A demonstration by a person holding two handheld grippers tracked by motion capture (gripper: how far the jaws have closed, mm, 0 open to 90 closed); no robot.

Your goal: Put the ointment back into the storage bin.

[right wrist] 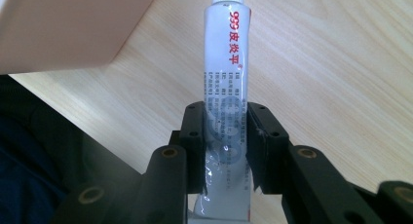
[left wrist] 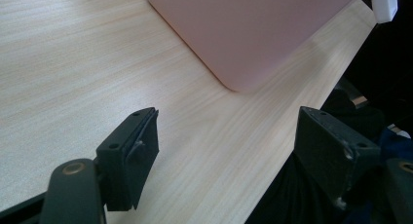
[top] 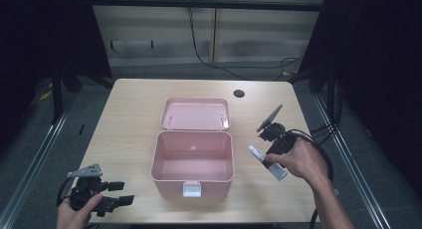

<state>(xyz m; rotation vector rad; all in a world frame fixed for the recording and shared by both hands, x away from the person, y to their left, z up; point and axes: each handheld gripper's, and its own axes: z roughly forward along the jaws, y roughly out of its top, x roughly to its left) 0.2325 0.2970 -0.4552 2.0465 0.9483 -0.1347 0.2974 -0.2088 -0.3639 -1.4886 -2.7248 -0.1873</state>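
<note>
Wood-grain table, pale, with a round cable hole near its far edge, stands in a dim room between dark curtains. At frame centre sits an open pink box, lid back. At right, the right gripper clamps a white ointment tube beside the box. At lower left, the left gripper hangs wide open, holding nothing.
</note>
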